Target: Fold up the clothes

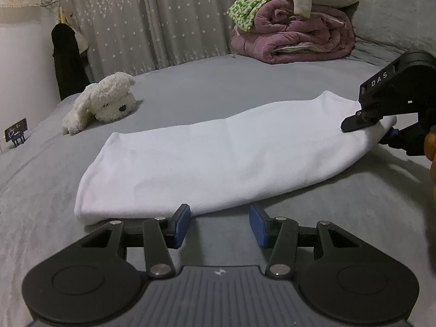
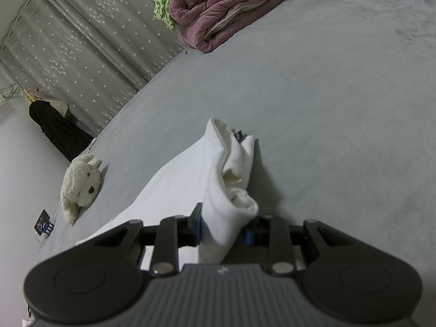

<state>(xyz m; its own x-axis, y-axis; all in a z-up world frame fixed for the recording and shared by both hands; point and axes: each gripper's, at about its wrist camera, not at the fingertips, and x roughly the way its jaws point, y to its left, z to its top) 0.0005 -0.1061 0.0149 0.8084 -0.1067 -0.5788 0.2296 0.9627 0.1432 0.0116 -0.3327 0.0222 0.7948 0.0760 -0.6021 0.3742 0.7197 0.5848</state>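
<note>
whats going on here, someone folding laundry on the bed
Yes. A person with a gripper in each hand is folding a white garment on a grey bed. The right gripper is shut on one bunched end of it. The left gripper is open at the near edge, holding nothing. A plush dog and a heap of bedding lie further back.

A white toy dog (image 1: pixel 105 102) lies on the grey bed (image 1: pixel 190 90). Behind the dog hangs a starry curtain (image 1: pixel 141 19). Far from the dog sits a purple blanket (image 1: pixel 294 34).
</note>
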